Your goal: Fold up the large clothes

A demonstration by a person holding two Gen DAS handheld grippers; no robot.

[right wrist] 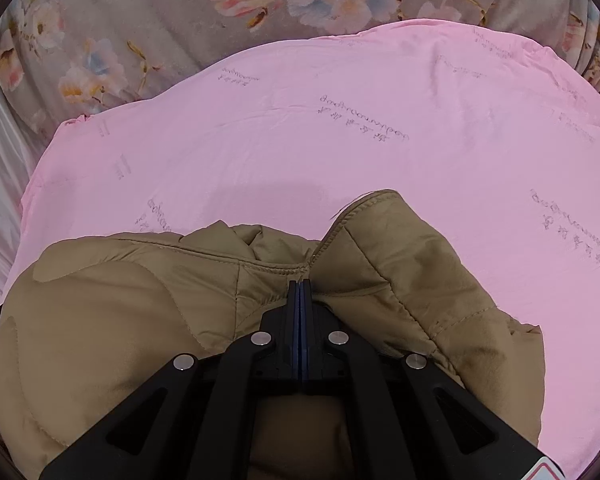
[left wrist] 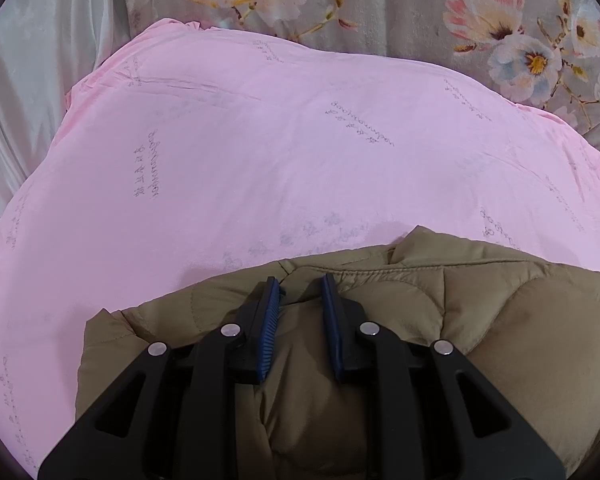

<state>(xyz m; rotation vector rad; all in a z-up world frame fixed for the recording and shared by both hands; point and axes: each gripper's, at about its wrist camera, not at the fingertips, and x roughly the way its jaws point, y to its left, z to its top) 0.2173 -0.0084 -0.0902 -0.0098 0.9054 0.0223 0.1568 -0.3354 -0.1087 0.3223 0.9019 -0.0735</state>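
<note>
A tan quilted jacket [left wrist: 480,320] lies bunched on a pink sheet [left wrist: 260,160] at the near edge. My left gripper [left wrist: 300,284] is open, its blue-padded fingers [left wrist: 274,304] resting over a fold of the jacket, nothing clamped between them. In the right wrist view the jacket [right wrist: 120,312] fills the lower frame on the pink sheet [right wrist: 380,140], with a stitched corner standing up at centre right. My right gripper [right wrist: 300,284] is shut, jaws pressed together at a jacket seam; whether fabric is pinched between them is hidden.
A grey floral blanket [left wrist: 420,8] lies beyond the pink sheet, also in the right wrist view [right wrist: 140,20]. White satin fabric [left wrist: 32,60] lies at the far left.
</note>
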